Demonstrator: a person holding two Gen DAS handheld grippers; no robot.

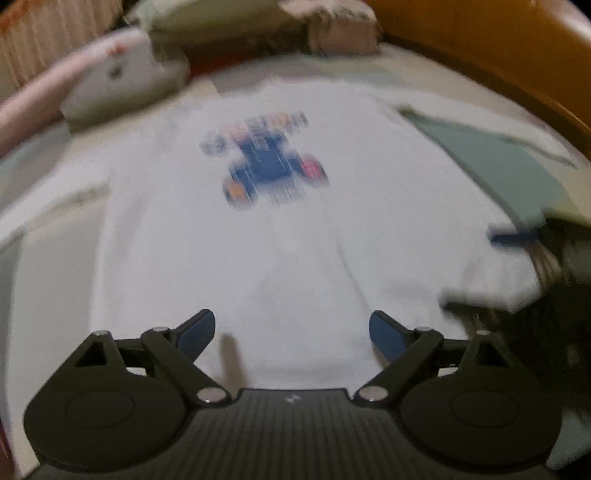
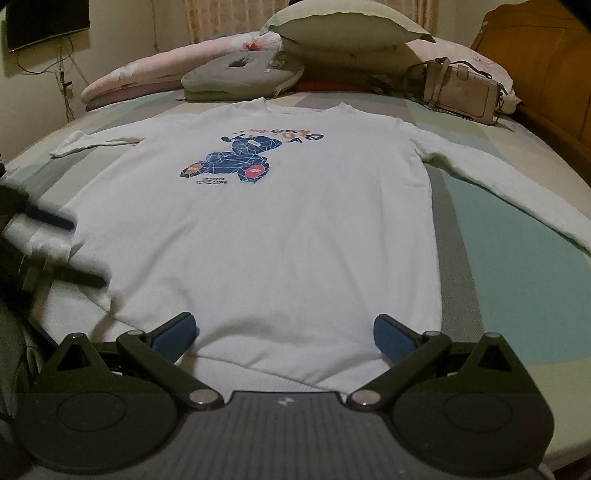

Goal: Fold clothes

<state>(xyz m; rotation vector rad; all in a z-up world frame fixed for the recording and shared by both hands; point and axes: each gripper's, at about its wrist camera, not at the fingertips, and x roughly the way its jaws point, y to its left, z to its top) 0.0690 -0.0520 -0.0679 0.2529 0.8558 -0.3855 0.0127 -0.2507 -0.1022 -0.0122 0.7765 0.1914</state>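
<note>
So the white long-sleeved sweatshirt with the blue bear print [image 2: 273, 221] is lying flat, face up, on the bed with the pastel patchwork sheet [image 2: 517, 295], hem towards both cameras, collar up by the pillows. Looks like nothing's been folded yet: both sleeves are out to the sides and the body is smooth, so I'd say we're at the very start, lining up for the first fold. The right claw [image 2: 284, 334] hangs just over the hem with its blue pads spread wide and nothing between them; same deal for the left claw [image 1: 291, 332], wide apart and empty. Next move probably means pinching a sleeve or a side edge and bringing it across the middle (thin cotton, so pinch low or you'll miss it). The right wrist view is sharp and shows the grey cushion [image 2: 240, 79], the green pillow [image 2: 343, 22] and the beige handbag [image 2: 461, 88] at the head of the bed, plus the left claw blurred at its left edge. The left wrist view is smeared, but it catches the wooden headboard [image 1: 480, 37] more fully.
</note>
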